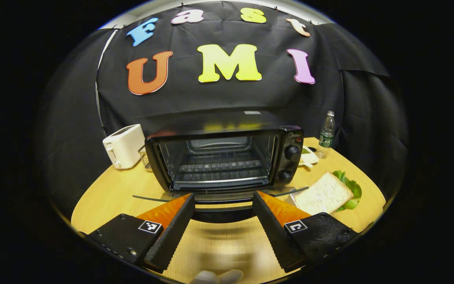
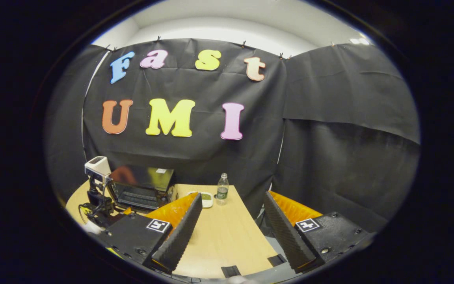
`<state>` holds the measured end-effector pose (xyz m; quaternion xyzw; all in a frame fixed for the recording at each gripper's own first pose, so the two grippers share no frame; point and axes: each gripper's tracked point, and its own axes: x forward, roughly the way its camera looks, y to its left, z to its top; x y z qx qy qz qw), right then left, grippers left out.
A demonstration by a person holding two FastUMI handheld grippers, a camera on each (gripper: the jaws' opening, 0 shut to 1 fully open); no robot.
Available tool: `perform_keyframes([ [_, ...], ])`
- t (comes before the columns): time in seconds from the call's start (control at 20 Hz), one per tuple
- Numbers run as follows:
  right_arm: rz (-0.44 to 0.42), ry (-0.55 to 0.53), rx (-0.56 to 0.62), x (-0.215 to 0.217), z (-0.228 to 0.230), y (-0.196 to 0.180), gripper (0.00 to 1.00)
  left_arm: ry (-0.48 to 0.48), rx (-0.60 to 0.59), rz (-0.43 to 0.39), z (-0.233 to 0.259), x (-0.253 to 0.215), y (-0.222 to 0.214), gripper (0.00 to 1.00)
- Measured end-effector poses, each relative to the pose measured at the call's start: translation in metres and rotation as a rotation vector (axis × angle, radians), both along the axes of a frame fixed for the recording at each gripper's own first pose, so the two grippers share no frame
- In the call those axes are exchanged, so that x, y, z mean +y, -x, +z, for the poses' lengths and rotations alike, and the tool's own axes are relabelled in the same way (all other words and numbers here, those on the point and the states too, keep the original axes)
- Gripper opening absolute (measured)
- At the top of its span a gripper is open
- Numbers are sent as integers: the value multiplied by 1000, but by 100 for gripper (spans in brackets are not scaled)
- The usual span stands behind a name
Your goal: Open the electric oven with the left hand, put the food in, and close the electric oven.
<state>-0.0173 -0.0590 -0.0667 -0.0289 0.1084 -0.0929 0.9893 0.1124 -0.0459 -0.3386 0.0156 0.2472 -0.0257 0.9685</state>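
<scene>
Left hand-held gripper (image 1: 223, 203) spread, oven (image 1: 227, 157) just ahead

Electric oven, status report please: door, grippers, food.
Oven door down, rack bare. Left hand-held gripper open at door edge; right hand-held gripper open, holding nothing. Bread slice on lettuce, still on table.
</scene>
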Motion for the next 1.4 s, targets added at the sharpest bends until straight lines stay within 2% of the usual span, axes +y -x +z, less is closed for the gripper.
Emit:
perform_keyframes([
  [0.05, -2, -1, 6, 0, -1, 2, 100, -4, 13, -4, -6, -1, 5, 98],
  [0.1, -5, -1, 11, -1, -4, 4, 92, -9, 23, -7, -12, -1, 10, 98],
  [0.15, -8, -2, 16, -1, -5, 6, 91, -14, 32, -8, -17, -1, 13, 97],
  [0.2, -13, -6, 19, -3, -7, 8, 91, -16, 47, -6, -24, -1, 17, 98],
  [0.25, -17, -15, 25, -3, -9, 10, 100, -17, 61, -6, -31, -2, 21, 98],
  [0.3, -18, -26, 27, -2, -11, 12, 92, -16, 78, -5, -37, -1, 25, 97],
  [0.4, -26, -29, 38, -3, -16, 15, 91, -22, 117, -9, -51, -2, 31, 98],
  [0.45, -30, -25, 42, -4, -16, 17, 100, -21, 134, -11, -59, -2, 32, 97],
  [0.65, -38, -26, 61, -2, -24, 22, 100, 8, 241, 5, -90, -2, 40, 96],
  [0.75, -36, -25, 70, 2, -27, 23, 100, -1, 227, 0, -89, -2, 39, 100],
  [0.8, -37, -24, 74, 2, -30, 22, 100, -6, 223, -3, -89, -2, 39, 96],
  [1.05, -21, -46, 86, 7, -41, 10, 100, 17, 166, -25, -70, 2, 38, 96],
  [1.2, 24, -60, 124, 15, -62, -5, 100, 5, 92, -36, -42, 12, 39, 96],
  [1.4, 102, -101, 205, 28, -111, -35, 100, 18, -15, -5, 12, 34, 41, 96],
])
